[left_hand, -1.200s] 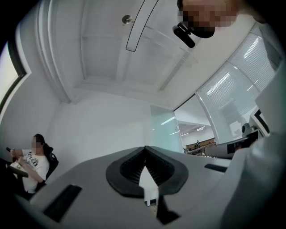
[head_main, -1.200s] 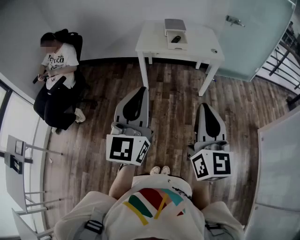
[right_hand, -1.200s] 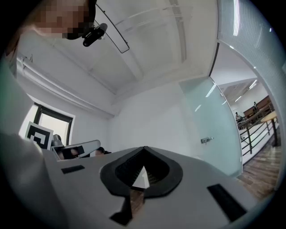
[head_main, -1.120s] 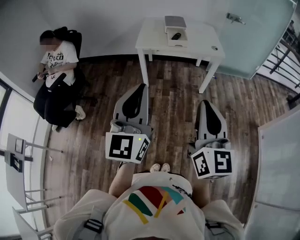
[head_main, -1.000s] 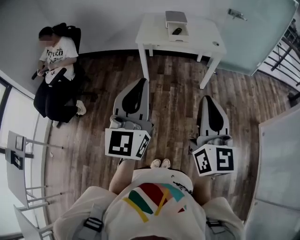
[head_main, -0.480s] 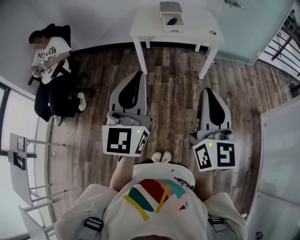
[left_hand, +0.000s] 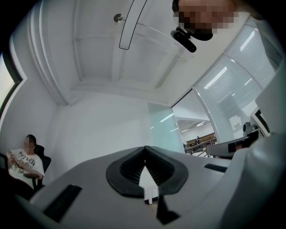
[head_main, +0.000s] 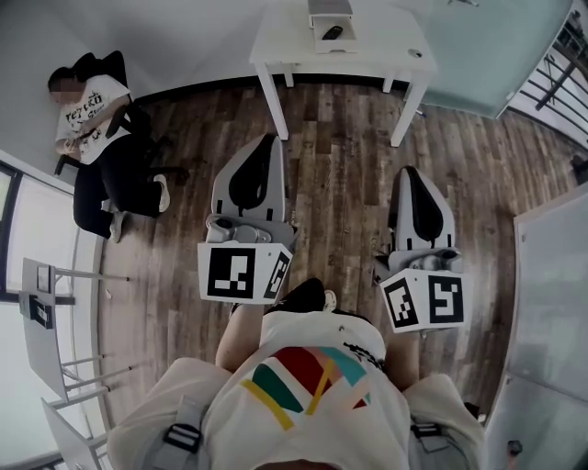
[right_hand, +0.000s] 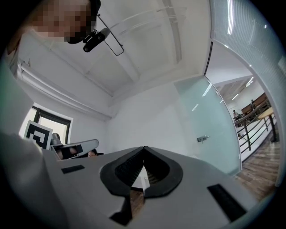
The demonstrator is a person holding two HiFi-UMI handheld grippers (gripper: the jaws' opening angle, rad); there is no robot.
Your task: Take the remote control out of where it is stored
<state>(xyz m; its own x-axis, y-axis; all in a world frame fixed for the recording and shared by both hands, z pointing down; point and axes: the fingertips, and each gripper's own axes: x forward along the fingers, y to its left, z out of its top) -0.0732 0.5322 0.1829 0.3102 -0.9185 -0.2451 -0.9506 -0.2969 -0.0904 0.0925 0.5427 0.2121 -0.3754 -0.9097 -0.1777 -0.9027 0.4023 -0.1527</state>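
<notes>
Wood-look boards cover the floor [head_main: 349,184] under both tongs. We hold them out before our body, side by side and apart from each other, and both point forward.

The left tongs [head_main: 268,139] are pressed together. In the left gripper view their dark ribbed pads [left_hand: 130,167] meet at the tip, and nothing is between them. The right tongs [head_main: 407,172] are pressed together in the same way. In the right gripper view their jaws close to one point and hold nothing.

Well ahead of both tongs stands a white desk [head_main: 377,50], against the wall. On it, ahead of the tongs and between their two lines, is a small white box [head_main: 345,43] with its grey lid [head_main: 329,6] raised at the far side. The remote control [head_main: 333,32], a small dark thing, lies inside this open box. Neither of the tongs is near it or touches it.

Far to the left of the left tongs a seated person [head_main: 90,101] in a white printed shirt sits on a dark chair by the wall. The left gripper view shows this person low at its left edge. To the right of the right tongs, and beyond them, there is a frosted glass door [head_main: 496,46] beside the desk. The right gripper view shows its handle.
</notes>
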